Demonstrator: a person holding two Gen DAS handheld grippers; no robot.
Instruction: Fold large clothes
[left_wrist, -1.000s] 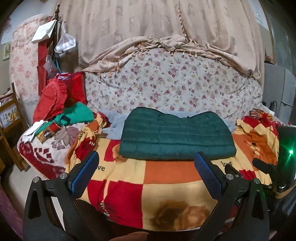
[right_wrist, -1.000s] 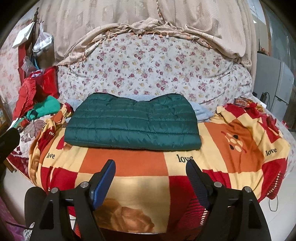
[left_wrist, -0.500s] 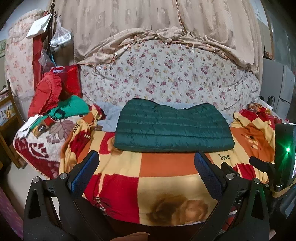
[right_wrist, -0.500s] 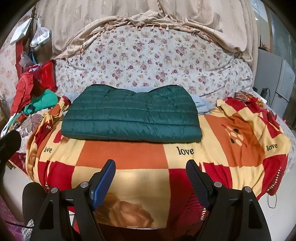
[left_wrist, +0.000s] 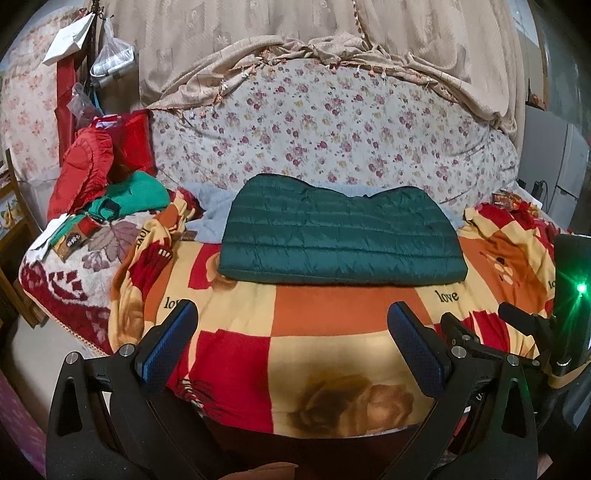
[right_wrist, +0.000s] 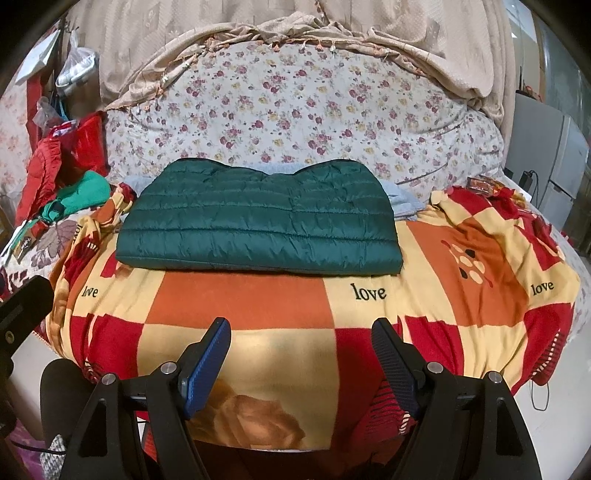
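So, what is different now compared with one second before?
Nothing was taken or released. Both views tilted slightly toward the bed. The folded green jacket lies as before on the checked blanket; left gripper and right gripper stay open and empty.

Dk green quilted jacket (left_wrist: 341, 230), red/orange/cream checked blanket (left_wrist: 332, 314), floral sheet (left_wrist: 332, 122).

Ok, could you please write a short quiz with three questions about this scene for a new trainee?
1. True or false: the dark green quilted jacket lies folded on the checked red, orange and cream blanket.
2. What does the right gripper hold?
3. The left gripper is: A open, B shut.

Key: 1 true. 2 nothing. 3 A.
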